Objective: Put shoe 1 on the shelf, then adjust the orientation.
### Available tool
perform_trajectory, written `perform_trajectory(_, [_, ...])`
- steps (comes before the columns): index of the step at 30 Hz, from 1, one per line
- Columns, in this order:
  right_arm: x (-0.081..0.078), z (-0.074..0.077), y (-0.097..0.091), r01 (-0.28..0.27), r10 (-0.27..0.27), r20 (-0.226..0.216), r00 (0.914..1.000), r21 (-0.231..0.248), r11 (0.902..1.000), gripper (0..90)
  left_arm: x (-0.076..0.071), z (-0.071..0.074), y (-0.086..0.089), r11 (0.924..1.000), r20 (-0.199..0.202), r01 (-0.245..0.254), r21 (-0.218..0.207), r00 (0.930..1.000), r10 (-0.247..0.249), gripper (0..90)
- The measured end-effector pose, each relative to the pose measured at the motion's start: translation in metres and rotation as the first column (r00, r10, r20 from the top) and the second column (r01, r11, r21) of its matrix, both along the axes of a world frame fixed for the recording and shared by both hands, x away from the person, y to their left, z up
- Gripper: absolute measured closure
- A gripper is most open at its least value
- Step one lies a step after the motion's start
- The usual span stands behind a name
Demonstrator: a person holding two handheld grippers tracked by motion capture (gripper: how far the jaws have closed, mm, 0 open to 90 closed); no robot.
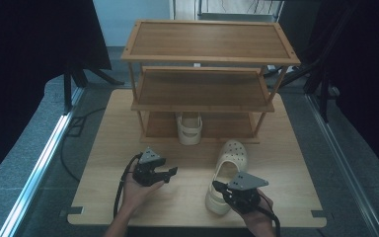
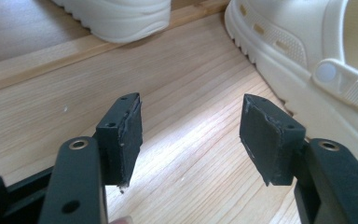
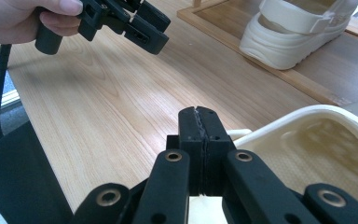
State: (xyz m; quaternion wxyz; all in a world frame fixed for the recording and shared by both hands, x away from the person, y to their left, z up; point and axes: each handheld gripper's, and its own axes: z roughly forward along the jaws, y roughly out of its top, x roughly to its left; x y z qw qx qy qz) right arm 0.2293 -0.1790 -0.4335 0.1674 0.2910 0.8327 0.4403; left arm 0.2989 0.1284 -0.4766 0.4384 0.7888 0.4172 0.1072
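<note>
Left of centre on the pale wooden tabletop (image 1: 108, 163), the left hand-held gripper (image 1: 170, 173) lies low and level, its jaws standing apart with nothing between them — the left gripper view shows bare wood between the two black pads (image 2: 128, 140), with the side wall of a shoe just beyond. Behind, a three-tier bamboo shoe rack (image 1: 209, 59) stands at the far half of the tabletop; a cream foam clog (image 1: 189, 129) sits on its bottom shelf, heel end toward the person. To the right, the second cream foam clog with a perforated toe and a swivel heel strap (image 1: 227, 173) lies on the tabletop in front of the rack, toe pointing toward it. At its heel end is the right hand-held gripper (image 1: 217, 186), whose jaws are pressed together; the right gripper view places them at the clog's rear rim (image 3: 279, 126), but whether a thin edge or strap is pinched between the pads cannot be told. Handling, as a judgement: the clog should be light, springy rather than stiff, fairly grippy and in no way fragile — the collar rim at the heel or the strap offers a thin, firm edge that the jaws can span, whereas the broad toe would be too wide.
</note>
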Motion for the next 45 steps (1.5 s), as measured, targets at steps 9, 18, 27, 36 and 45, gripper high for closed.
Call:
perform_trajectory(9, [-0.001, -0.004, 0.018, -0.041, 0.041, -0.002, 0.9992, -0.016, 0.999, 88.0, -0.003, 0.008, 0.007, 0.9996, 0.023, -0.016, -0.025, 0.9996, 0.017, 38.3])
perform_trajectory(18, [0.001, -0.014, 0.039, -0.072, 0.071, -0.027, 0.9971, -0.053, 0.996, 88.1, -0.002, 0.006, 0.004, 0.9998, 0.001, -0.003, -0.021, 1.0, 0.003, 38.0])
perform_trajectory(27, [0.002, -0.026, 0.059, -0.065, 0.059, -0.047, 0.9972, -0.149, 0.9867, 87.0, -0.002, 0.005, 0.005, 0.9998, -0.003, -0.002, -0.019, 1.0, 0.002, 38.0])
perform_trajectory(36, [-0.001, -0.032, 0.06, -0.068, 0.055, -0.073, 0.9958, -0.183, 0.9807, 88.5, -0.003, 0.005, 0.007, 0.9998, -0.008, -0.005, -0.017, 1.0, 0.005, 37.9])
perform_trajectory(45, [-0.007, -0.037, 0.052, -0.034, 0.017, -0.071, 0.9974, -0.238, 0.9707, 88.7, -0.003, 0.004, 0.008, 0.9999, -0.01, -0.004, -0.016, 0.9999, 0.004, 38.0])
